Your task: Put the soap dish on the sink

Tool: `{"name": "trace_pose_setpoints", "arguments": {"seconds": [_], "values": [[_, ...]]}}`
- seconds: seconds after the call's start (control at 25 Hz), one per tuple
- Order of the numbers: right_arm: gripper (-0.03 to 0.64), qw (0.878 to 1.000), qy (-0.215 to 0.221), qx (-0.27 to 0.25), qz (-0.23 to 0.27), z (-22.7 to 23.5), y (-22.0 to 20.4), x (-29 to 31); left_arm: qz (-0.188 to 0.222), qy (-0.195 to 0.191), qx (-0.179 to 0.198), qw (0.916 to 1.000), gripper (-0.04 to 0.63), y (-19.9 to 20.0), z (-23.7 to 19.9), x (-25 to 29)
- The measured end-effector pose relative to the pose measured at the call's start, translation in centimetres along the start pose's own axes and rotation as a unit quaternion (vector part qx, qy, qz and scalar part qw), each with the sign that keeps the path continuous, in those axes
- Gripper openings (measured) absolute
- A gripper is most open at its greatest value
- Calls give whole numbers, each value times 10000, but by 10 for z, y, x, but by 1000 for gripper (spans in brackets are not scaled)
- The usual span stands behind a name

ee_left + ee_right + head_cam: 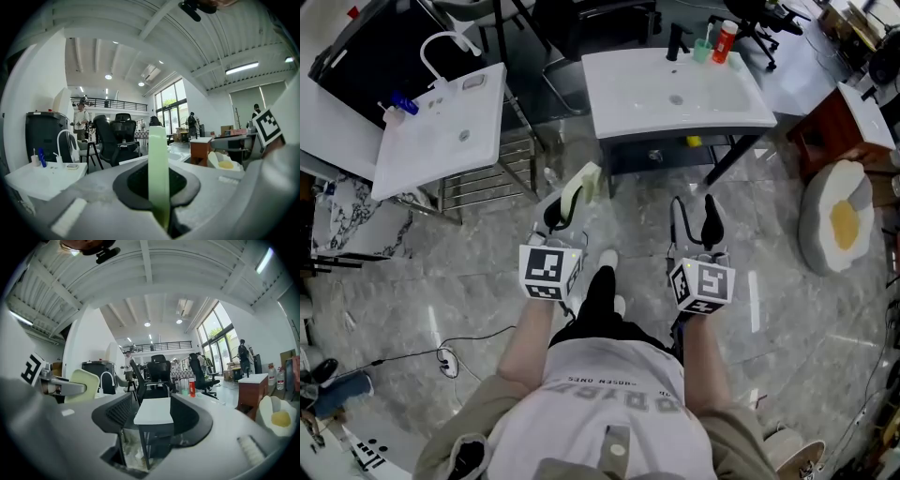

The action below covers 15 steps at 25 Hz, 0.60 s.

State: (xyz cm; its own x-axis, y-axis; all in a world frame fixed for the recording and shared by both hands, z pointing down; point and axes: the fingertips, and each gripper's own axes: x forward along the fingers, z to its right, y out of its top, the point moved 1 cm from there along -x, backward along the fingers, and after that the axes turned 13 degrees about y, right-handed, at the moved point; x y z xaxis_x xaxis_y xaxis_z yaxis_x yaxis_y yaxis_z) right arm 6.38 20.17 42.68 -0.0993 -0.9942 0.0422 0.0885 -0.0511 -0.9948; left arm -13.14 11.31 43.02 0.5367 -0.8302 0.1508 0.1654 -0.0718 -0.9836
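One pale-green soap dish (pixel 583 182), edge-on

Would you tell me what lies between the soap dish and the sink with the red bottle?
Only bare marble floor, in the head view, between soap dish and sink.

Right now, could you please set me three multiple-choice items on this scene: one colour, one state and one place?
1. What colour is the soap dish? A. red B. pale green C. black
2. How is the right gripper? A. shut on the soap dish B. shut, empty C. open, empty
3. Where is the red bottle? A. in the right gripper B. on the middle sink, at its back edge C. in the soap dish
Answers: 1 B, pale green in the left gripper's grip; 2 C, jaws apart, nothing between; 3 B, beside the green cup.
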Motion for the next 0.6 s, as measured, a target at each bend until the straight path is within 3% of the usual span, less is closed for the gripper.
{"name": "trace_pose_setpoints", "arguments": {"seconds": [0.28,0.6], "values": [[258,10000,-70,-49,10,24,6,37,61,-72,-31,10000,18,8,-6,49],[259,9992,-201,-212,266,52,43,104,322,-163,1,9993,18,44,-30,122]]}}
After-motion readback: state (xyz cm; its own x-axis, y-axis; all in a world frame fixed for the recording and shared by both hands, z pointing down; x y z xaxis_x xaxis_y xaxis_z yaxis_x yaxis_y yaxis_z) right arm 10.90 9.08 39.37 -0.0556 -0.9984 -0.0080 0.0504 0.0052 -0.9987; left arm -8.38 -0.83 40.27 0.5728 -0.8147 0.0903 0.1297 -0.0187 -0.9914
